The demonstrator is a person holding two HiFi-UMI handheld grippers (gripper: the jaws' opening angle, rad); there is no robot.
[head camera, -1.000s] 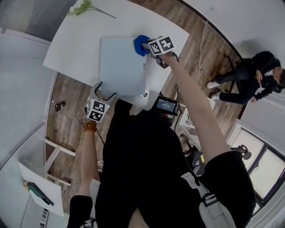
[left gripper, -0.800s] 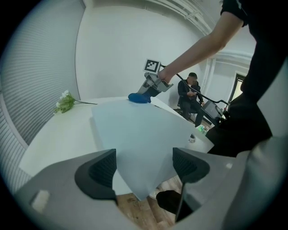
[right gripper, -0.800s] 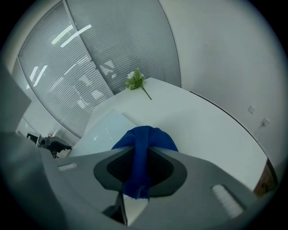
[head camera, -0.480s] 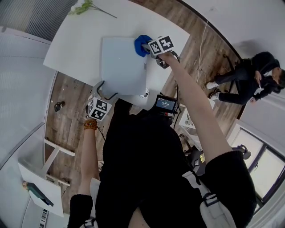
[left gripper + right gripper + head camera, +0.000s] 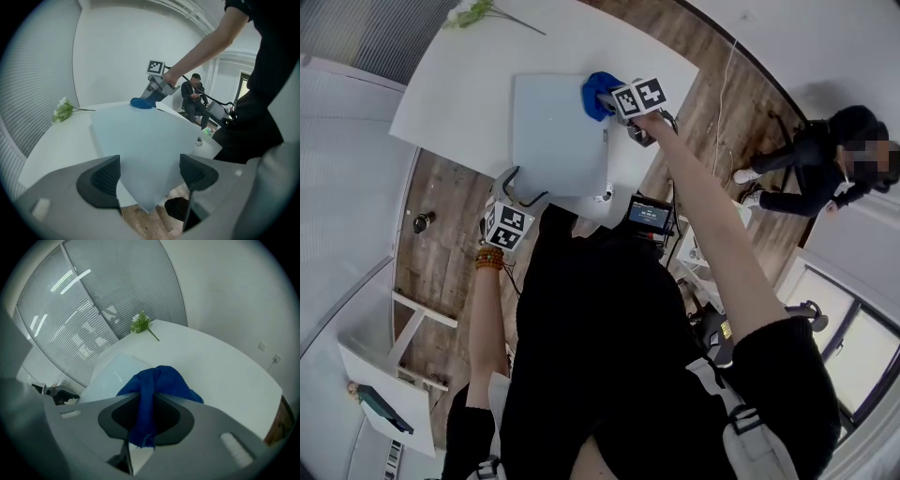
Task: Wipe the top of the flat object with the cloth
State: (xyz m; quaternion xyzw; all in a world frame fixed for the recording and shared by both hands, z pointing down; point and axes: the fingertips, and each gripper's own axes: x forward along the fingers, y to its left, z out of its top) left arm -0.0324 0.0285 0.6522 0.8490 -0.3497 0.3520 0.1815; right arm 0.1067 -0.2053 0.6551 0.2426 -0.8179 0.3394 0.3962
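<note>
Moved a little closer to the near corner of the flat object (image 5: 558,141) since one second ago: left gripper (image 5: 521,190). Also shifted slightly, toward the far edge of that panel: blue cloth (image 5: 598,89), together with right gripper (image 5: 609,98).

Flat object lying on the white table (image 5: 459,103), pale grey-blue, its near corner out past the table edge, with wooden floor (image 5: 450,216) below. Pressed on the far right corner of its top: the cloth, bunched up, partly on the panel and partly over its edge.

Right gripper jaws closed tight on the cloth, a strip of the blue fabric pinched between the dark pads (image 5: 122,416) and hanging out toward the camera in the right gripper view. Held out on a stretched bare arm (image 5: 703,216).

Left gripper jaws wide apart, holding nothing. Between them, in the left gripper view, only the near corner of the panel, with no visible contact on either pad.

Near the far left table corner, well apart from the panel: sprig of green and white flowers (image 5: 478,14). Just beside the panel's near right edge, at the table rim: small round item (image 5: 603,197), too small to identify.
</note>
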